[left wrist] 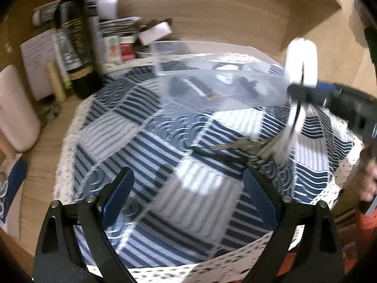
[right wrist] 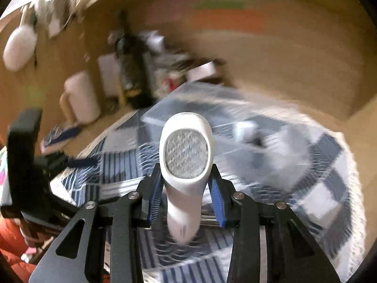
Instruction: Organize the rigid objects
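Note:
My right gripper [right wrist: 186, 184] is shut on a white handheld device with a round mesh face [right wrist: 186, 155], held in the air above the patterned cloth. The same device [left wrist: 300, 70] and the right gripper [left wrist: 304, 89] show at the right of the left wrist view, near the clear plastic box [left wrist: 219, 87], which holds several dark and white items. A bunch of keys [left wrist: 238, 145] lies on the blue-and-white cloth [left wrist: 165, 141] in front of the box. My left gripper [left wrist: 188, 188] is open and empty over the cloth's near part.
A dark bottle [left wrist: 75, 47], papers, a pink-white jug [left wrist: 16, 110] and small boxes crowd the back left of the wooden desk [left wrist: 44, 146]. A wooden wall stands behind the box. The right wrist view is blurred by motion.

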`<state>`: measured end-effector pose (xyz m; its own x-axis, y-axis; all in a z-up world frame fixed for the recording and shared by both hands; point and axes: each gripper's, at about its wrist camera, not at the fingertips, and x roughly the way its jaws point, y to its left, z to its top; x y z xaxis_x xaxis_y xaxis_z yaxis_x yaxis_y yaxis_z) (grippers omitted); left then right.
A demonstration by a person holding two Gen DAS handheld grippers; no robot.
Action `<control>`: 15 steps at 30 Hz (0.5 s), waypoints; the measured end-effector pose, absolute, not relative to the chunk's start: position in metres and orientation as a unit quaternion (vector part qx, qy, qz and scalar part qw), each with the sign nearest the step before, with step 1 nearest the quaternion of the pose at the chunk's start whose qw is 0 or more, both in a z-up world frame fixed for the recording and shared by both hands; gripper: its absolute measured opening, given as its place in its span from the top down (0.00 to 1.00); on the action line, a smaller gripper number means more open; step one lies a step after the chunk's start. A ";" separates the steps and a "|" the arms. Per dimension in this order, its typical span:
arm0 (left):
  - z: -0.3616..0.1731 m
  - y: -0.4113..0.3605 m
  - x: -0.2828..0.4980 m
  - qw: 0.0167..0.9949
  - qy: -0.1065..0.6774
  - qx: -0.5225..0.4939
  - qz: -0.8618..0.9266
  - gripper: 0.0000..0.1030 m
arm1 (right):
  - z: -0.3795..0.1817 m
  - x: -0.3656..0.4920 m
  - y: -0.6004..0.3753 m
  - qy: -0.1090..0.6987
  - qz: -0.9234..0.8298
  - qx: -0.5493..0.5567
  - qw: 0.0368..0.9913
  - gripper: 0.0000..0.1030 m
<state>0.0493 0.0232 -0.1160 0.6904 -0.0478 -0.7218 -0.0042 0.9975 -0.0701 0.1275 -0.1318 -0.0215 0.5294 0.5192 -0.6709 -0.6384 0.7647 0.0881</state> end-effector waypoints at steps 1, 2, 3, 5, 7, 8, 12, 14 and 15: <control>-0.117 0.017 0.052 0.918 0.395 -0.032 -0.020 0.14 | -0.018 0.130 -0.143 0.348 0.322 -0.077 0.877 0.67; -0.117 0.010 0.055 0.917 0.398 -0.028 -0.029 0.17 | -0.014 0.132 -0.149 0.345 0.314 -0.072 0.882 0.67; -0.117 0.003 0.058 0.915 0.401 -0.023 -0.038 0.21 | -0.012 0.134 -0.156 0.341 0.306 -0.067 0.886 0.67; -0.119 -0.010 0.062 0.912 0.407 -0.019 -0.053 0.22 | -0.006 0.138 -0.170 0.333 0.294 -0.057 0.894 0.67; -0.122 -0.021 0.065 0.908 0.413 -0.018 -0.070 0.22 | -0.001 0.139 -0.182 0.325 0.282 -0.052 0.901 0.67; -0.125 -0.029 0.066 0.906 0.416 -0.010 -0.077 0.22 | 0.000 0.140 -0.187 0.324 0.279 -0.050 0.903 0.67; -0.138 -0.048 0.071 0.899 0.431 0.012 -0.080 0.30 | 0.000 0.141 -0.200 0.323 0.276 -0.040 0.905 0.67; -0.142 -0.055 0.070 0.904 0.421 0.032 -0.063 0.41 | -0.001 0.143 -0.203 0.323 0.277 -0.037 0.904 0.67; -0.142 -0.058 0.068 0.906 0.416 0.040 -0.064 0.56 | -0.001 0.143 -0.204 0.323 0.278 -0.036 0.904 0.67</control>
<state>0.0682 -0.0576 -0.1422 0.6459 -0.0830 -0.7589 0.1495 0.9886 0.0191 0.1429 -0.2043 -0.0015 0.6364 0.4790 -0.6046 -0.5261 0.8428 0.1140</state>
